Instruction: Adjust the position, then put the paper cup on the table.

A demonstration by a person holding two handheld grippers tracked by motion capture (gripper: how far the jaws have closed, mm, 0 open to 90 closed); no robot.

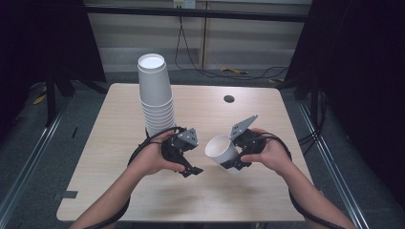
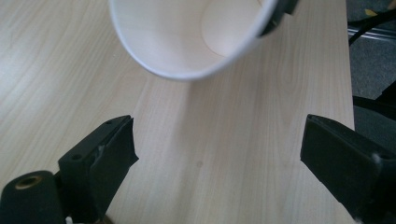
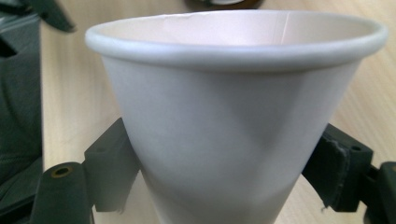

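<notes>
Camera arrangement: one fixed overhead view, two gripper-mounted views.
High view looks forward and down on the table (image 1: pixel 119 191); both gripper views sit close, sharing the paper cup (image 2: pixel 196 37) and tabletop.

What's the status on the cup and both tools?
Right tool clamped on paper cup, mouth tilted toward left tool. Left tool open, empty. Upside-down cup stack behind; nothing between them.
</notes>
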